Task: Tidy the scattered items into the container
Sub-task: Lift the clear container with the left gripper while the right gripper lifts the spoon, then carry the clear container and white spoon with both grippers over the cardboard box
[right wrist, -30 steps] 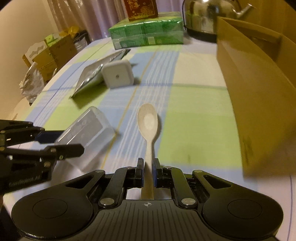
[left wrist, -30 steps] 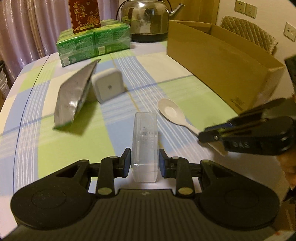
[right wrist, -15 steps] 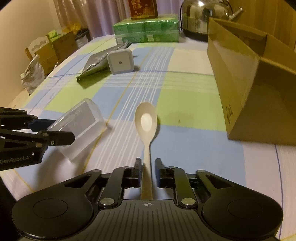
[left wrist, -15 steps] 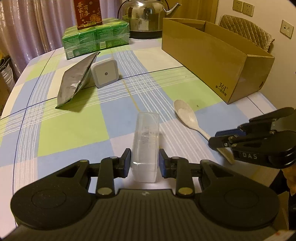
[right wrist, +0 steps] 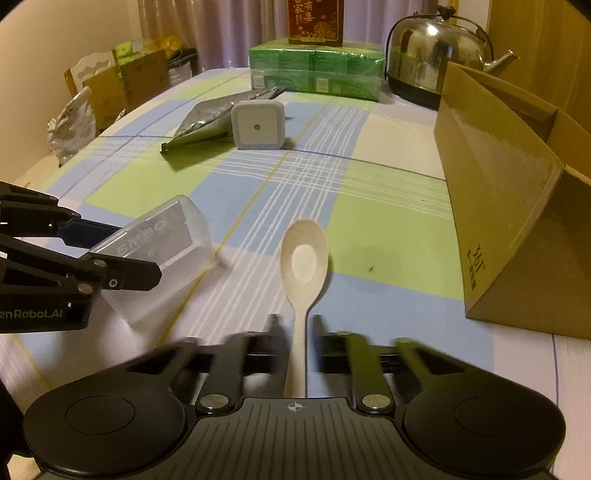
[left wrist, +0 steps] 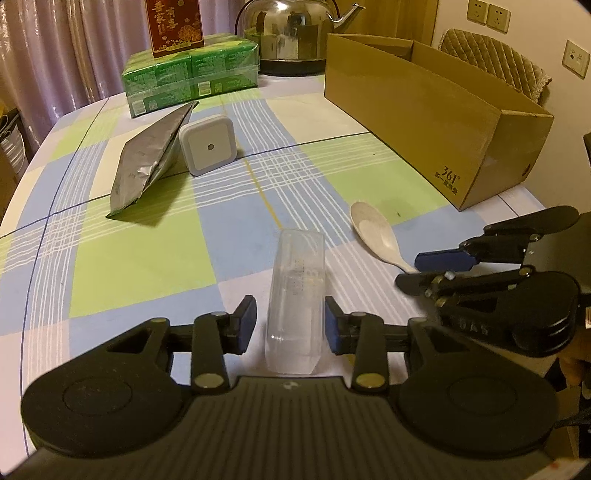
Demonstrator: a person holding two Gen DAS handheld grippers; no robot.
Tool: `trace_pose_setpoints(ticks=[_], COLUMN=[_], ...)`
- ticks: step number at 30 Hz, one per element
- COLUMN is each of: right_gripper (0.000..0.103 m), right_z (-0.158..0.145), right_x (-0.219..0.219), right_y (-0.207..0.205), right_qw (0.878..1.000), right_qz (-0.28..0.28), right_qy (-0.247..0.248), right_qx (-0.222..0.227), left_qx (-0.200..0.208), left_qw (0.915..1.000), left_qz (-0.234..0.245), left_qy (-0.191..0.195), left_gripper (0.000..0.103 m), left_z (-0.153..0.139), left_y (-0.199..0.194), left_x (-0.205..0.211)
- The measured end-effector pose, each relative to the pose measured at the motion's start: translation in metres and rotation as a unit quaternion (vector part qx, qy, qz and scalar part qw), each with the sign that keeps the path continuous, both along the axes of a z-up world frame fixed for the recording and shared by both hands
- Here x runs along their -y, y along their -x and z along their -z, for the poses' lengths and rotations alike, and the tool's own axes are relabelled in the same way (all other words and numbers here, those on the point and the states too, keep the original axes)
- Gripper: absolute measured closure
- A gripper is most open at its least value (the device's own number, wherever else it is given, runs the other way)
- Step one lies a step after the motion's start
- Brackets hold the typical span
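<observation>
A clear plastic box [left wrist: 297, 295] is seen lying on the checked tablecloth [left wrist: 147, 258] between the fingers of the left gripper [left wrist: 290, 325], which is spread wide with gaps on both sides. The handle of a pale spoon [right wrist: 303, 273] is straddled by the right gripper [right wrist: 294, 328], whose blurred fingers are parted and not pressed on it. An open cardboard box [right wrist: 509, 206] is found ahead to the right. Farther ahead, a silver pouch [left wrist: 147, 162] is propped against a small white square device [left wrist: 208, 147], with green packs [left wrist: 190, 70] and a kettle [left wrist: 291, 33] behind them.
</observation>
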State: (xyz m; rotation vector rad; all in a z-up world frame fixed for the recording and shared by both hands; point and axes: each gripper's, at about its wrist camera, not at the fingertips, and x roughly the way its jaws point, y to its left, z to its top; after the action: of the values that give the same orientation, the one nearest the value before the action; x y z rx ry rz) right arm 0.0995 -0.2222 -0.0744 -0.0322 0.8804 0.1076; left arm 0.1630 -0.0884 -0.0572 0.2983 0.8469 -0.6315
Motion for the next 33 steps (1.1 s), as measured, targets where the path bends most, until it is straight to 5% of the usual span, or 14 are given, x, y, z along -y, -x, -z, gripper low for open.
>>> trace_pose_setpoints(ticks=[33], right_gripper=[0.100], right_z=[-0.043], right_x=[0.013], right_y=[0.032], right_qw=[0.998], right_qz=[0.022], right_qy=[-0.009], right_qx=[0.051], left_qx=[0.023], left_qw=[0.9996], left_qz=[0.016], left_qy=[0.011], left_gripper=[0.077], left_z=[-0.025], left_y=[0.023], left_x=[0.012])
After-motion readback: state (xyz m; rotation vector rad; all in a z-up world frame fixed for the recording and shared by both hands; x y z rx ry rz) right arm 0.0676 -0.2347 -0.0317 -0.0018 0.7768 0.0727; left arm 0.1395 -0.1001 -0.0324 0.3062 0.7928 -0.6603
